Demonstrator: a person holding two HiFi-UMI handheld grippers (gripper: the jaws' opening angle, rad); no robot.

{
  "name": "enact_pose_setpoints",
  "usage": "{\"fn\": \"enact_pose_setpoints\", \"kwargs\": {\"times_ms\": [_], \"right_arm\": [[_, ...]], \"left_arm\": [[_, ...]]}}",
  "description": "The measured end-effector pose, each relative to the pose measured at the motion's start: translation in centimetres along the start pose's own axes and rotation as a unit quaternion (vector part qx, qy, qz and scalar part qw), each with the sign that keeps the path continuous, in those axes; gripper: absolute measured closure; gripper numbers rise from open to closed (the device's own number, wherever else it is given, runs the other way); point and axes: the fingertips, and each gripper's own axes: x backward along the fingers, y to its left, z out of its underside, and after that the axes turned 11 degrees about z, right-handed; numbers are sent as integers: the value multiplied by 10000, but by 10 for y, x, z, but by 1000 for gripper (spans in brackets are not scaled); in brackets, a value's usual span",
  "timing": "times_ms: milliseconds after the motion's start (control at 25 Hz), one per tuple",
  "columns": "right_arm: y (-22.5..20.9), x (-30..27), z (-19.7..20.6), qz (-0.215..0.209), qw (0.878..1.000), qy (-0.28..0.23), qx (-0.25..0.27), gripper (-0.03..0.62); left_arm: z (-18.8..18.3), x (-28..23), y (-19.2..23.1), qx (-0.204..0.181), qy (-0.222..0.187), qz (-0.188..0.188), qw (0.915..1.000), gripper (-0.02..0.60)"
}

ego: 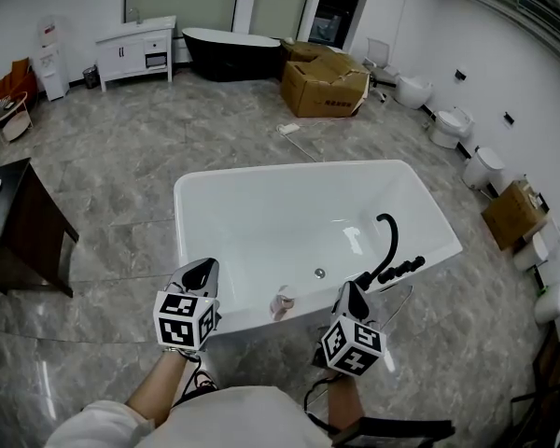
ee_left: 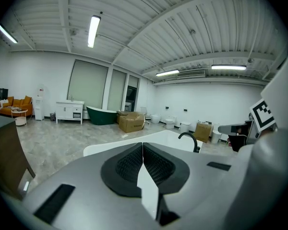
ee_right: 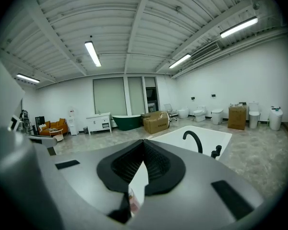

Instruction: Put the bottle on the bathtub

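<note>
A white bathtub [ego: 205, 189] fills the middle of the head view, with a black curved faucet [ego: 390, 241] on its right rim. A small pale pink bottle [ego: 282, 302] rests on the tub's near rim, between my two grippers and touched by neither. My left gripper [ego: 203, 273] hovers at the near left rim, jaws shut and empty [ee_left: 142, 145]. My right gripper [ego: 354, 296] is at the near rim just right of the bottle, jaws shut [ee_right: 143, 143]. Below its pads a sliver of the bottle [ee_right: 133, 202] shows. The tub [ee_right: 209, 138] and faucet [ee_right: 194, 140] lie ahead.
A dark wooden table [ego: 19, 227] stands at the left. Cardboard boxes [ego: 325, 82], a dark freestanding tub [ego: 229, 52] and a white cabinet [ego: 135, 49] are at the back. Toilets [ego: 448, 127] and another box [ego: 515, 213] line the right wall. Grey tiled floor surrounds the tub.
</note>
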Motion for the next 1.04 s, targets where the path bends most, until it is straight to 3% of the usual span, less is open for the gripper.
{"fn": "enact_pose_setpoints", "kwargs": {"times_ms": [1040], "right_arm": [[8,6,5,-19,9998,101,143,568]], "left_arm": [[14,3,5,164,85,2,9998,565]]}}
